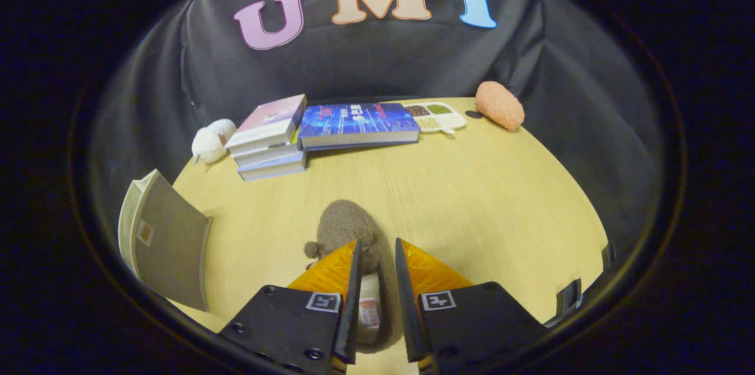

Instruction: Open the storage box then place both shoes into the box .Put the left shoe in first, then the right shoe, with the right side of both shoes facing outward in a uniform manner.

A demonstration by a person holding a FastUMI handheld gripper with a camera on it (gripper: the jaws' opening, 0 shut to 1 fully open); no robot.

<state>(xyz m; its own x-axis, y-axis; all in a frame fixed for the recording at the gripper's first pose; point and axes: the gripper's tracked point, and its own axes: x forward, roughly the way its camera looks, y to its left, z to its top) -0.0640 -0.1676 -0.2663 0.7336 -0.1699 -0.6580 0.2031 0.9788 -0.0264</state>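
Desk (483,198): pale wood. Storage box (168,248) stands at its left edge, flap raised. Blue book (357,122) and a stack of books (268,139) lie along the far edge, a divided tray (439,117) beside them. Gripper (377,260): fingers narrowed, clamped on the grey fuzzy shoe (345,224) at the near edge. Orange shoe (500,105) occupies the far right corner; a white plush item (211,142) the far left.
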